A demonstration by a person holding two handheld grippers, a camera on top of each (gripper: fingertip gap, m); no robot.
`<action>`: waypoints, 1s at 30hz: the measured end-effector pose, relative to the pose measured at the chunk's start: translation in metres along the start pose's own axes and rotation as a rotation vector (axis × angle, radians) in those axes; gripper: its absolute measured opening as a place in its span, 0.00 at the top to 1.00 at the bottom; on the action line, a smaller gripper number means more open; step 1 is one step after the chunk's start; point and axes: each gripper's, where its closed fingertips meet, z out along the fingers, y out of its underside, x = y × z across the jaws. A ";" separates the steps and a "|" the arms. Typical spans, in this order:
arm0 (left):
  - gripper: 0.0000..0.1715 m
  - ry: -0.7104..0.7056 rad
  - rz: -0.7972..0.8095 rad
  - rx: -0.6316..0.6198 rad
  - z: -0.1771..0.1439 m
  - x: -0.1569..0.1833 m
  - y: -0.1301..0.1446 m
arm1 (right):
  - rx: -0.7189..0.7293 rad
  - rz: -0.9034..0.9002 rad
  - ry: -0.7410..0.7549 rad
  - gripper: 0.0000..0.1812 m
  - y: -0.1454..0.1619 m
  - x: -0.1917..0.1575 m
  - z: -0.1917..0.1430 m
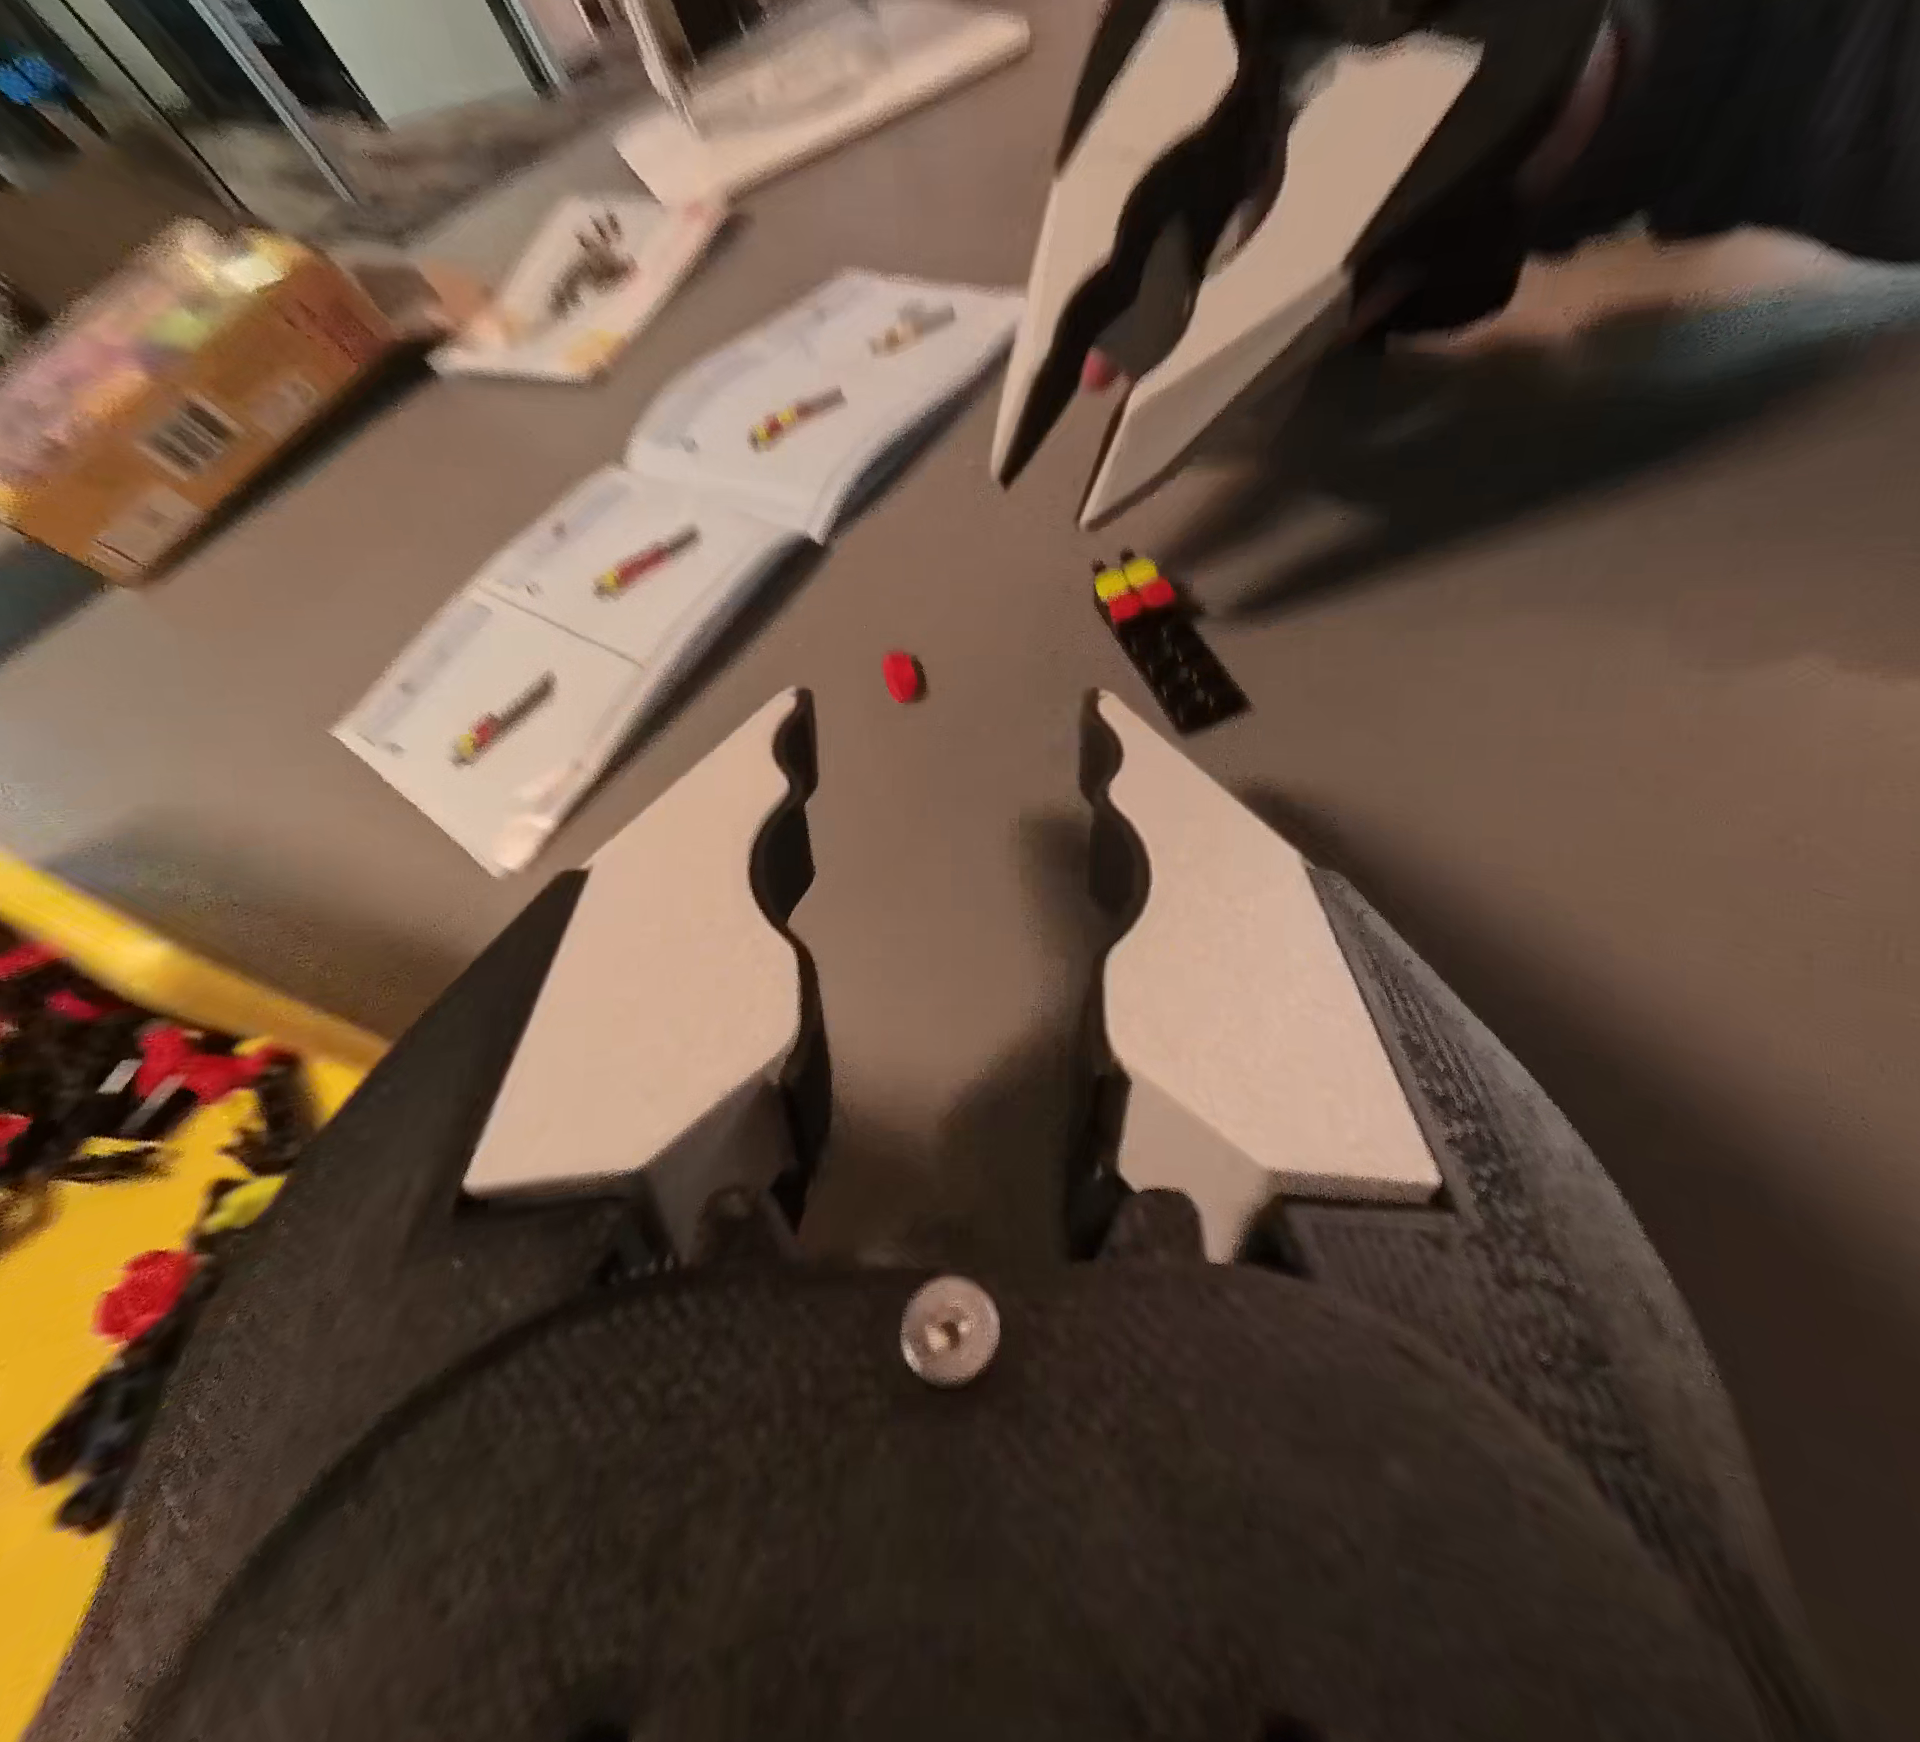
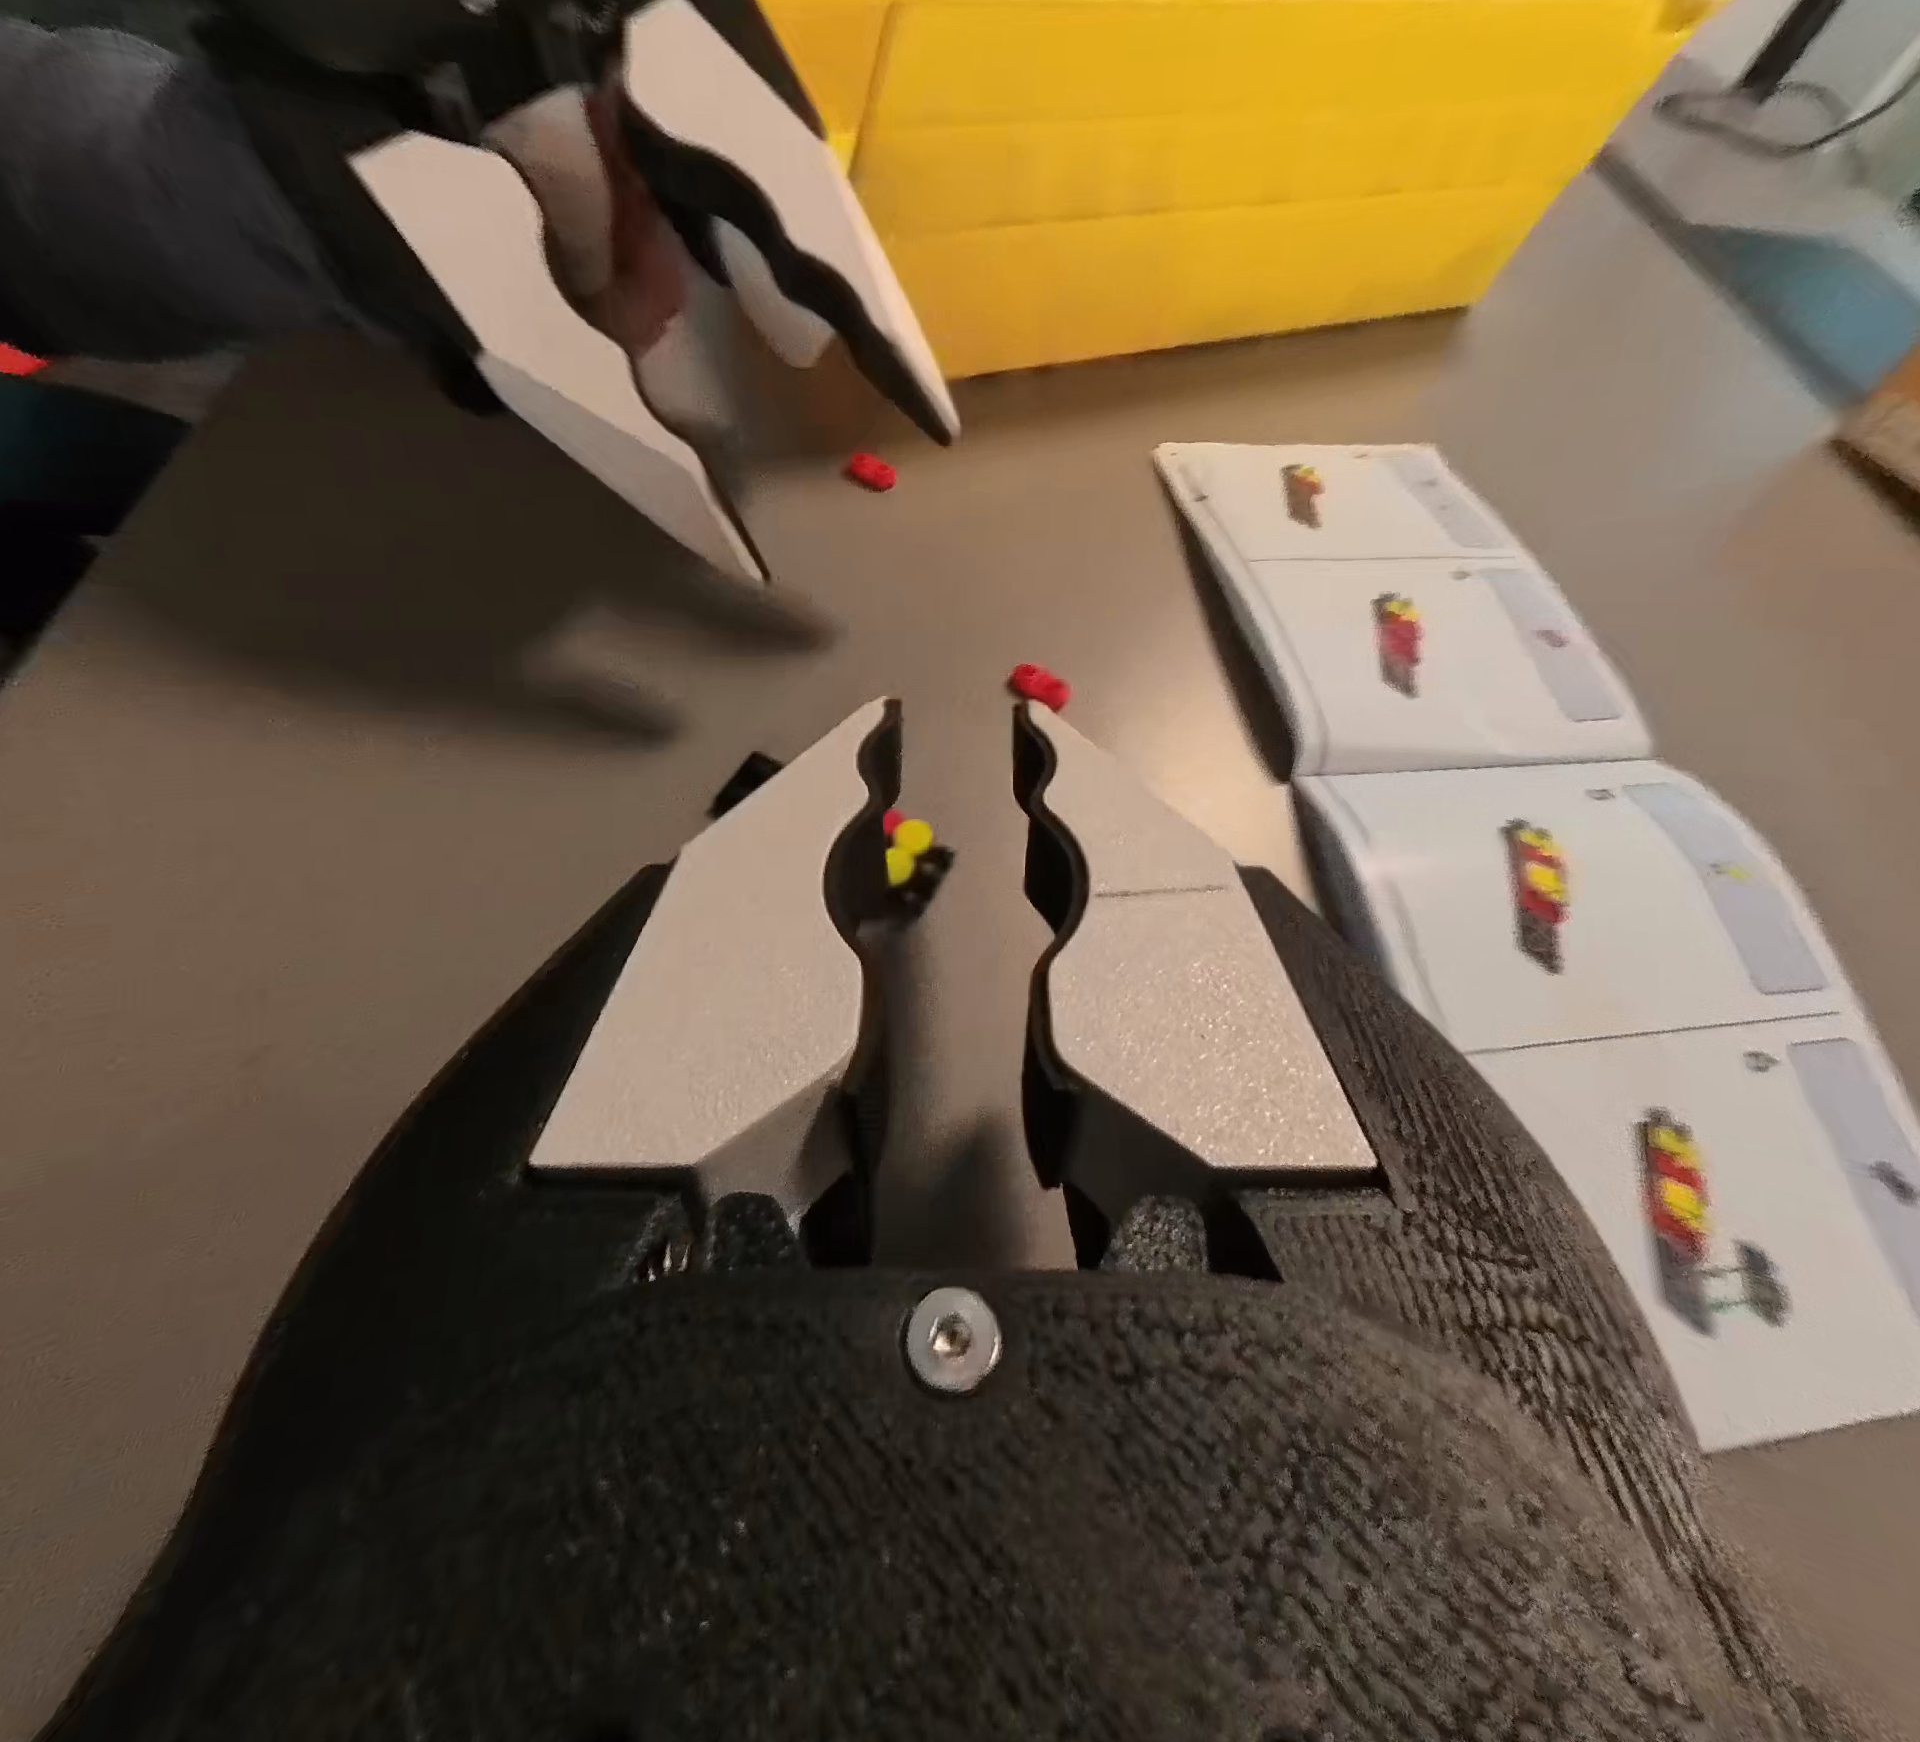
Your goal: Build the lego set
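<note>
On grey table, both tools released, left tool near red stud; right tool above black plate

The left gripper is showing a rough, grainy black printed body with a silver hex screw sitting at its centre. Its fingers are wearing flat pale grey plates with wavy black inner edges. The right gripper is looking the same, and a dark sleeve is covering the arm behind it.
</note>
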 end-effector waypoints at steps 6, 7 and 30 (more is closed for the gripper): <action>0.68 0.083 -0.032 0.022 0.001 0.015 -0.006 | -0.071 0.086 -0.116 0.81 0.014 -0.014 -0.005; 0.68 0.087 -0.032 0.025 0.001 0.016 -0.006 | -0.082 0.089 -0.128 0.78 0.015 -0.015 -0.004; 0.68 0.081 -0.053 0.105 -0.006 0.013 -0.019 | -0.325 0.290 0.097 0.74 0.022 -0.027 0.034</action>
